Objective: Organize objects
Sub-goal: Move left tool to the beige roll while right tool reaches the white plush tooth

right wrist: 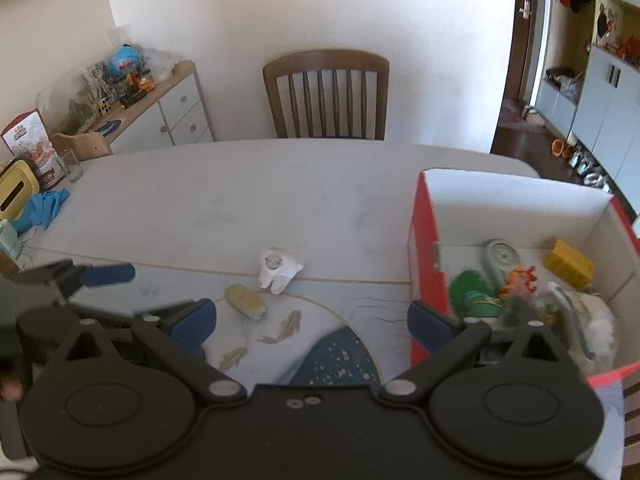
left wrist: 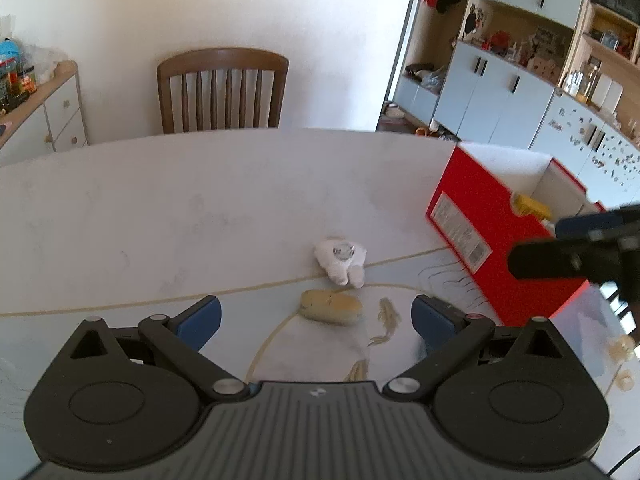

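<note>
On the white table (left wrist: 160, 208) lies a tan bread-shaped toy (left wrist: 331, 307), just ahead of my left gripper (left wrist: 316, 320). That gripper is open wide and the toy lies in line with the gap between its blue pads, which do not touch it. Behind it sits a small white plush (left wrist: 341, 260). The red box (left wrist: 480, 216) stands to the right. My right gripper (right wrist: 312, 320) is open and holds nothing. It hovers by the box's near corner, with the bread toy (right wrist: 245, 301) and the plush (right wrist: 278, 268) to its left. The red box (right wrist: 426, 232) holds several toys, among them a yellow block (right wrist: 570, 266).
A wooden chair (right wrist: 326, 96) stands behind the table. A sideboard (right wrist: 172, 108) with clutter is at the far left, with a blue cloth (right wrist: 42, 208) and a yellow tissue box (right wrist: 16, 192) on the table's left end. Blue-grey cupboards (left wrist: 504, 96) line the right wall.
</note>
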Tool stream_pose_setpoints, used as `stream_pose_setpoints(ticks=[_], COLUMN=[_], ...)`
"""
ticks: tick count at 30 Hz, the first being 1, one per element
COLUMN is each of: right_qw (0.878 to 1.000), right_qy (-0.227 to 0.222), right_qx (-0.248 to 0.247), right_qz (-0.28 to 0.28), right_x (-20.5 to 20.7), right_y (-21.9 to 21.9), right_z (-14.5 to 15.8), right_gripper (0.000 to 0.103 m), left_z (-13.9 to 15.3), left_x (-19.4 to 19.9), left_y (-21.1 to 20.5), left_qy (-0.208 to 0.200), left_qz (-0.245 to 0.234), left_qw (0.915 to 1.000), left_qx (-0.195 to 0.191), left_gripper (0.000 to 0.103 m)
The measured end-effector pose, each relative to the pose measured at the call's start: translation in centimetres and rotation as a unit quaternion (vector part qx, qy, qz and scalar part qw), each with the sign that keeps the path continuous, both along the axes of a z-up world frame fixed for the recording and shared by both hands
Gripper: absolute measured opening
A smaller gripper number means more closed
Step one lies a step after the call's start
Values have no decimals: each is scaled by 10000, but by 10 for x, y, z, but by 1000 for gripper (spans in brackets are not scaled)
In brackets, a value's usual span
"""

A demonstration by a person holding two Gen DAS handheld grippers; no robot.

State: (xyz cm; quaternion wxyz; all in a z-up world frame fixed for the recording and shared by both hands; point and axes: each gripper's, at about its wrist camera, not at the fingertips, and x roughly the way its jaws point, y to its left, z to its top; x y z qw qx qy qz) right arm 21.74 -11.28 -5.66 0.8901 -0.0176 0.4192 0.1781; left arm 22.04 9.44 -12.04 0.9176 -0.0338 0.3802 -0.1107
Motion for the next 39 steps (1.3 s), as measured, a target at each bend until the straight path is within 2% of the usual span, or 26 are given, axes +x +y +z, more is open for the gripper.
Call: stream_pose_setpoints(ticks=[8,17,22,27,34,39], right_qw=[9990,9949,9914,9892,9873,9875], right_qy=[377,955,1277,1412,1519,1488], right_qx=[-218,-238,-221,-295,-342,-406], right_qz=[125,216,169,250,332,329], right_x=[41,96,117,126,130,131], right_y=[26,55,66,77,85,87], right_z=[-32,-55,-73,-83,-93,-94], right_gripper=[101,101,97,92,82,75], left_z=[-33,-52,-60,-67,-70,-69], left_x=[22,36,40,45,46,45], left_y=[-12,-28,-33,-38,-44,-45], left_qy=[118,63,-9,-28,-87,-138], left_qz=[-22,-219,-365,-422,-524,-525], left_qw=[9994,9984,9975,9971,9967,9968], left_qx=[313,519,606,633,607,588], left_gripper=[102,102,102,101,80,61])
